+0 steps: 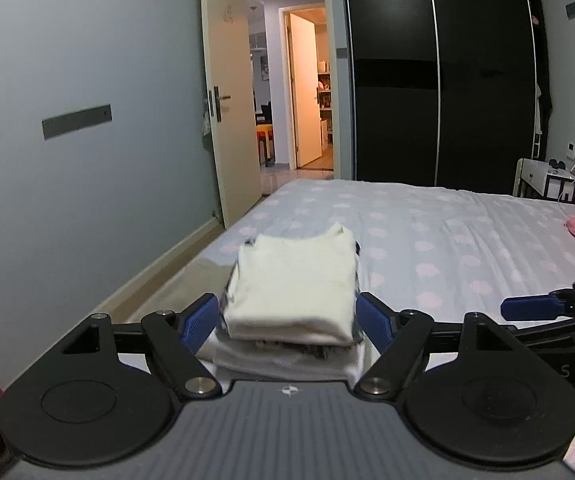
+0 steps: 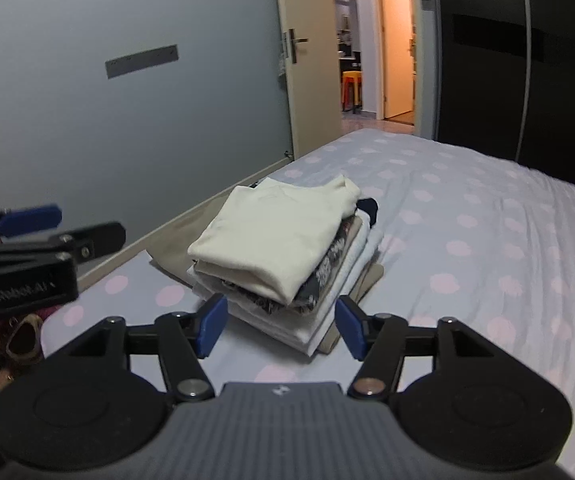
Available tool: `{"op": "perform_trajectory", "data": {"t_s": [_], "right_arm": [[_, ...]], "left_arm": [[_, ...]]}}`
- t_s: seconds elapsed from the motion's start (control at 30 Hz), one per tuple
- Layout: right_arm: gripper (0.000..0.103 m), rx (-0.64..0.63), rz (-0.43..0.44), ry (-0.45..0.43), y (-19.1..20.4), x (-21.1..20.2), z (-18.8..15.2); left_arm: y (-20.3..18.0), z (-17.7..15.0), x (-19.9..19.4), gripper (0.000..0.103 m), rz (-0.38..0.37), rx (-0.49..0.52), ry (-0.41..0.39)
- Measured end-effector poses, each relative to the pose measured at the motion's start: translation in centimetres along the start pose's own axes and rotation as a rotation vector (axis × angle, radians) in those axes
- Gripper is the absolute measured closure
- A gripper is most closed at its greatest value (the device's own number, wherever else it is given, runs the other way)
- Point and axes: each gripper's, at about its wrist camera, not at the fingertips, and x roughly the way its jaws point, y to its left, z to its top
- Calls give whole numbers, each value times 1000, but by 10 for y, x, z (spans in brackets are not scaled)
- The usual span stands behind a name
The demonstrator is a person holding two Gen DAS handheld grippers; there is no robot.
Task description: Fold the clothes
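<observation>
**Cotton pile sits folded near the bed's corner**

Polka-dot bed (image 2: pixel 467 216) carries a stack of folded clothes (image 2: pixel 287 256), cream top (image 1: pixel 293 280) uppermost. Left gripper (image 1: pixel 287 322) and right gripper (image 2: pixel 281 326) both hover spread wide, holding nothing.

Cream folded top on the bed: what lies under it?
Under the cream folded top the stack holds a dark patterned garment, white folded pieces and a beige bottom layer, all on the pink-spotted bedsheet. The covered layers cannot be counted.
</observation>
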Motion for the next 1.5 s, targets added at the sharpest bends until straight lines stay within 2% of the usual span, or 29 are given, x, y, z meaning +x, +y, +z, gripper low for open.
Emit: {"op": "perform_trajectory", "data": {"t_s": [0.07, 0.23, 0.43, 0.63, 0.8, 1.1, 1.5], "right_arm": [[31, 17, -9, -16, 2, -8, -15], [29, -16, -69, -67, 13, -24, -54], [28, 41, -109, -70, 9, -33, -92], [25, 73, -113, -66, 10, -43, -119], [25, 27, -147, -65, 18, -51, -134], [25, 20, -182, -68, 17, -63, -147], [25, 25, -179, -57, 16, -73, -161]], "left_arm": [[-1, -13, -4, 27, -8, -22, 17], [-6, -44, -6, 27, -16, -53, 65], [-13, -73, -15, 27, 1, -86, 83], [-21, -94, -24, 27, 17, -109, 103], [-26, -107, -31, 27, 36, -126, 116], [-36, -118, -44, 28, 61, -126, 121], [-41, -124, -54, 30, 66, -127, 149]]}}
